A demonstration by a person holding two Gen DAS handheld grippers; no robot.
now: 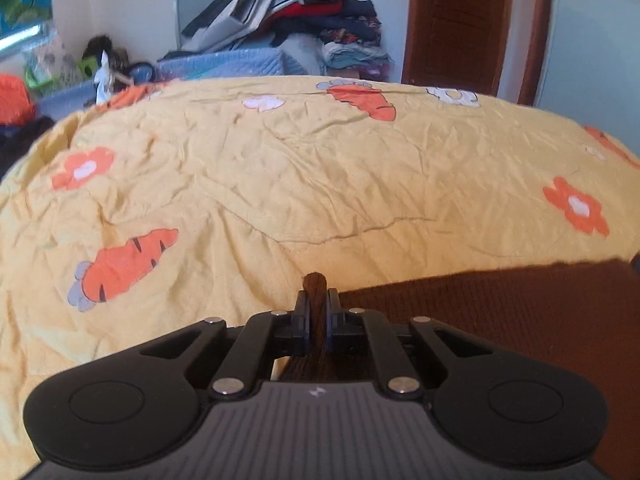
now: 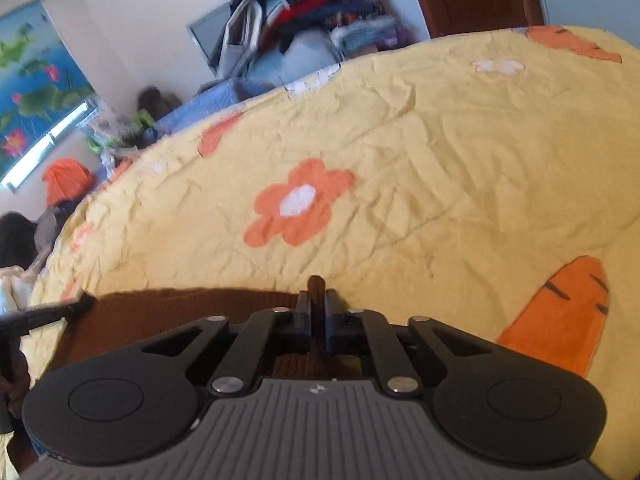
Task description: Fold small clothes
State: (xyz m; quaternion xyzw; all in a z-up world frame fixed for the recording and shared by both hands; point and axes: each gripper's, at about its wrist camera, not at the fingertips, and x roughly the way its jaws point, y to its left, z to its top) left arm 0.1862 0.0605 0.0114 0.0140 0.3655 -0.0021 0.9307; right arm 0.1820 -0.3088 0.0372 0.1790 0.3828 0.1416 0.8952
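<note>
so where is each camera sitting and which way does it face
Left wrist: rides on the left gripper, looking down its fingers across the yellow carrot-and-flower bedspread toward the heap of clothes; jaws pinch a corner of the dark brown knitted garment.
Right wrist: rides on the right gripper, facing the same bedspread, clamped on the garment's other corner; the left gripper's tip shows at left.
Shared: bedspread, garment, clothes heap, brown wooden door.
</note>
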